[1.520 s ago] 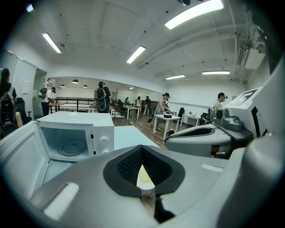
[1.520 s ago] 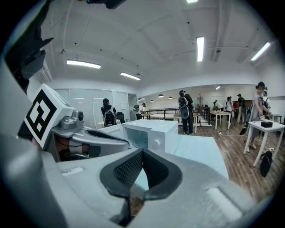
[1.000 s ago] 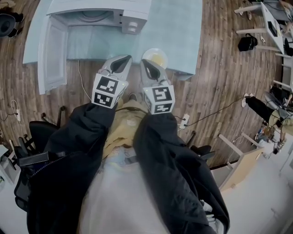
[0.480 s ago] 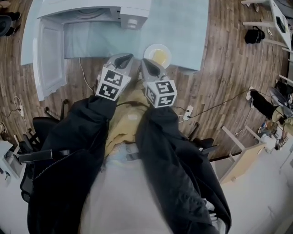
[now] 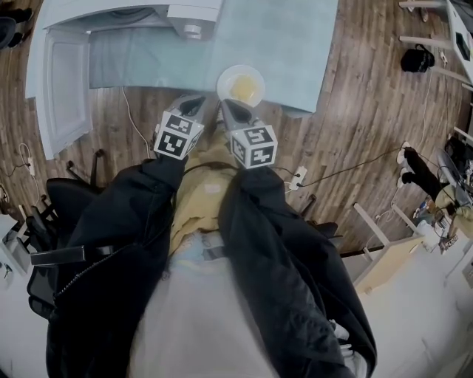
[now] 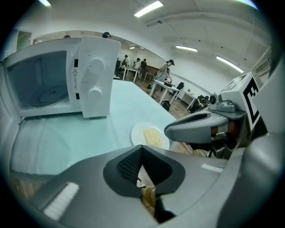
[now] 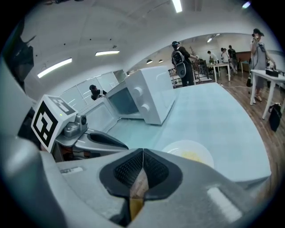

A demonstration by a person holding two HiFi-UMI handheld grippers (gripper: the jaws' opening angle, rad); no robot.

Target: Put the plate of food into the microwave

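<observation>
Closest to me, dark jacket sleeves (image 5: 259, 244) run forward to the two grippers, held side by side over the wooden floor (image 5: 369, 118) just short of the desk (image 5: 288, 44). The left gripper (image 5: 195, 102) has its jaws pressed together, the ribbed pads meeting in a single seam with nothing between them. The right gripper (image 5: 226, 105) is the same: jaws together, nothing held. Each carries its marker cube at the back, and both point forward and down towards the desk's near edge.

Just ahead of the right gripper's tips, the plate (image 5: 230, 76) sits on the pale blue desk close to its near edge. It is white and round, with a heap of yellow food (image 5: 245, 90) in the middle. Neither gripper touches it; it lies slightly to the right of both.

Farther back and to the left, the white microwave (image 5: 140, 12) stands on the desk, well apart from the plate. Its door (image 5: 55, 81) is swung wide open to the left, and the left gripper view shows the glass turntable (image 6: 46, 97) inside the open cavity, with two round knobs on the panel to its right.

Beyond the desk the room opens out, with other tables and a few people (image 6: 165, 71) standing far off under strip lights.
</observation>
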